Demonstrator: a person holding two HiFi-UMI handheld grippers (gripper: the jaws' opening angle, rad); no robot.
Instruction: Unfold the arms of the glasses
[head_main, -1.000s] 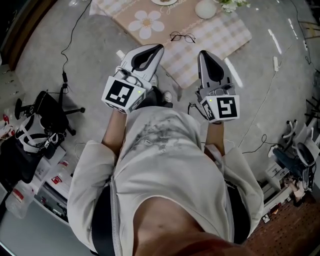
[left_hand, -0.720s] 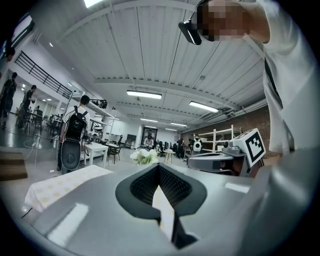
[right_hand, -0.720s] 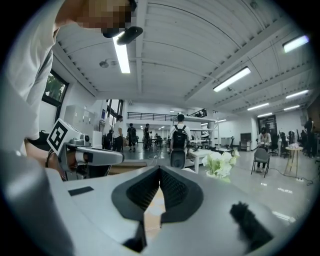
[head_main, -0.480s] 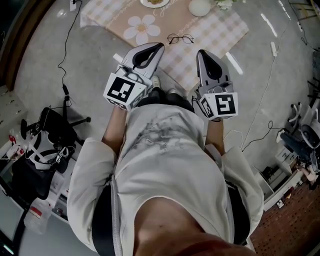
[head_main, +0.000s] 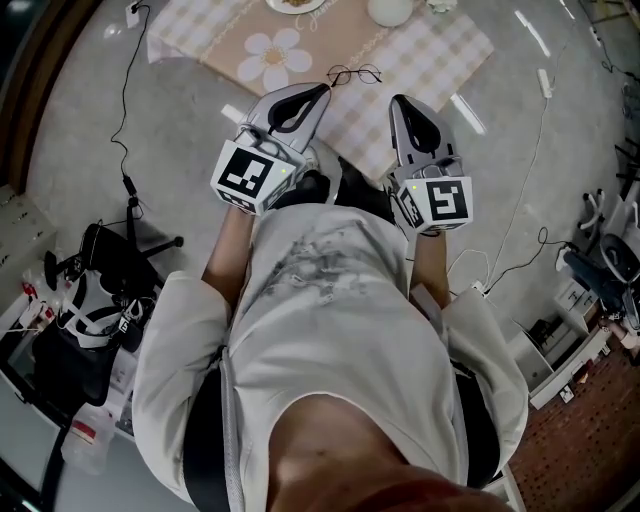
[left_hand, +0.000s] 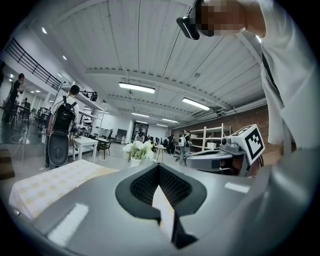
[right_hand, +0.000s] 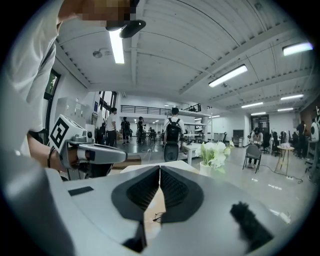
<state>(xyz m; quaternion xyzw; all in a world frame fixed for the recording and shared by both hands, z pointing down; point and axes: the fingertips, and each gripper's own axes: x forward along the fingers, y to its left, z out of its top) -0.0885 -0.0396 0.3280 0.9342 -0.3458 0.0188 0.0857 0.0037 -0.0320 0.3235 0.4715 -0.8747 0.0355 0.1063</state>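
Glasses (head_main: 354, 74) lie on the tabletop (head_main: 445, 62) in the head view, at the edge where a tan mat with a white daisy (head_main: 264, 58) meets the checked cloth. The left gripper (head_main: 321, 91) and the right gripper (head_main: 398, 101) are held side by side in front of the person's pale shirt (head_main: 330, 330), both pointing toward the tabletop. The glasses sit just beyond and between their tips, touched by neither. A round white pot (head_main: 390, 10) stands farther back on the cloth.

The left gripper view looks level across the room. Its jaws are pressed together with nothing between them, and past them show the checked cloth, a bunch of white flowers (left_hand: 140, 149) and the other gripper with its marker cube at the right. It shows the tabletop only as a pale strip.

The right gripper view tilts lower. Its jaws also meet, empty, and through the opening beneath them the thin-rimmed glasses appear small on the tan mat, well clear of the pads. Whether their arms are folded cannot be told.
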